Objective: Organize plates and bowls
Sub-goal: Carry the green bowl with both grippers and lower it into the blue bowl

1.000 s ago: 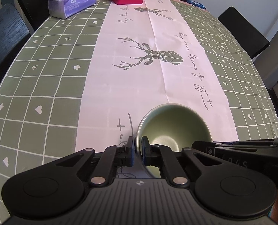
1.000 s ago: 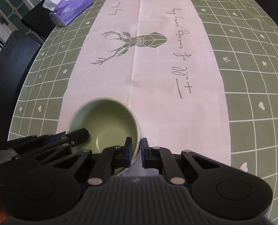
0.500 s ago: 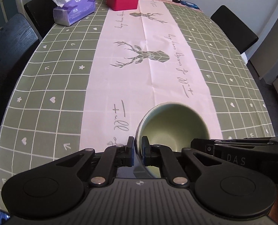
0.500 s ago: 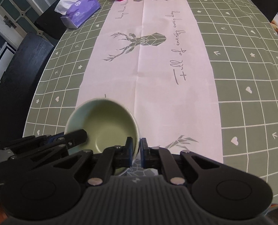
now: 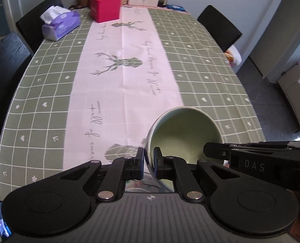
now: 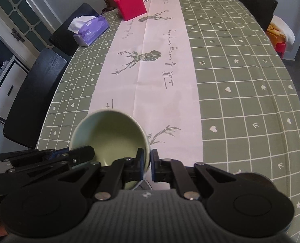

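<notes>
We hold one green bowl (image 5: 182,133) at the near end of the table (image 5: 210,64), over the near end of the pink runner (image 5: 121,85). It is round, so it has no long axis to name; its mouth faces up and tilts toward the far end of the table.

Our left gripper (image 5: 149,162) has its jaws nearly together, pinching the bowl's left rim between them. Our right gripper (image 6: 147,163) does the same on the right rim, one finger inside the bowl and one outside. Each gripper shows at the edge of the other's view.

Counting the rest: one purple tissue box (image 5: 61,26) at the far left, one red box (image 5: 105,8) beside it, and three black chairs that we can see.
</notes>
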The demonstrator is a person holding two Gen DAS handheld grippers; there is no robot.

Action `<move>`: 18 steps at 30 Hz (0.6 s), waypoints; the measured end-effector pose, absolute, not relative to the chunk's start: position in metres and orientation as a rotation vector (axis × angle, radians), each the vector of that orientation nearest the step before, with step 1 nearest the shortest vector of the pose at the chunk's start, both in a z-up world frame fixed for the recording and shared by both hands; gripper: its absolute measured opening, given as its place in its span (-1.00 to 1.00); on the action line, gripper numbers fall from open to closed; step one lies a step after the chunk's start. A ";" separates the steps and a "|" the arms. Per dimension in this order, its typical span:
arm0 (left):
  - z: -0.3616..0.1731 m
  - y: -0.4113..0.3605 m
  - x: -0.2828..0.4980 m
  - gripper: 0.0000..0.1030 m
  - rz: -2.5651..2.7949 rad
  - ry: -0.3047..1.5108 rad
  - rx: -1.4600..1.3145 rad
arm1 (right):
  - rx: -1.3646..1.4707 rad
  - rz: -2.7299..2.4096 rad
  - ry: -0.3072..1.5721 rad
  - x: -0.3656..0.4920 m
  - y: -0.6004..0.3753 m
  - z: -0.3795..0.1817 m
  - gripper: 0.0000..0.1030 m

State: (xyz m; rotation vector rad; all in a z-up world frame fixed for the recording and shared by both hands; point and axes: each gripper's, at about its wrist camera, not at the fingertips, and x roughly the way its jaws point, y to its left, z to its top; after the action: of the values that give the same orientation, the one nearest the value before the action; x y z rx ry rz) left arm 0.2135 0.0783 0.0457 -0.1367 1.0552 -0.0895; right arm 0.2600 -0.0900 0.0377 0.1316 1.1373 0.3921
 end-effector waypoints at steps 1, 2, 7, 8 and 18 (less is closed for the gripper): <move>0.050 0.072 0.210 -0.81 -0.103 1.051 -0.134 | 0.131 0.387 1.130 0.255 -0.098 0.043 -0.92; 0.053 0.065 0.207 -0.81 -0.118 1.046 -0.133 | 0.130 0.380 1.122 0.251 -0.105 0.047 -0.93; 0.061 0.030 0.194 -0.79 -0.198 1.047 -0.146 | 0.122 0.341 1.099 0.232 -0.148 0.063 -0.93; 0.061 0.022 0.192 -0.79 -0.216 1.053 -0.143 | 0.119 0.333 1.100 0.229 -0.157 0.065 -0.93; 0.032 -0.036 0.186 -0.76 -0.324 1.161 -0.148 | 0.116 0.242 1.143 0.207 -0.224 0.049 -0.93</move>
State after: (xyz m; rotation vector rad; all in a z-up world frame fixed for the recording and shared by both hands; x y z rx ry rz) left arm 0.1857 -0.0355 0.0316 -0.1482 1.1612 -0.3240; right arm 0.2075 -0.2244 0.0488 0.1161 1.1426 0.2422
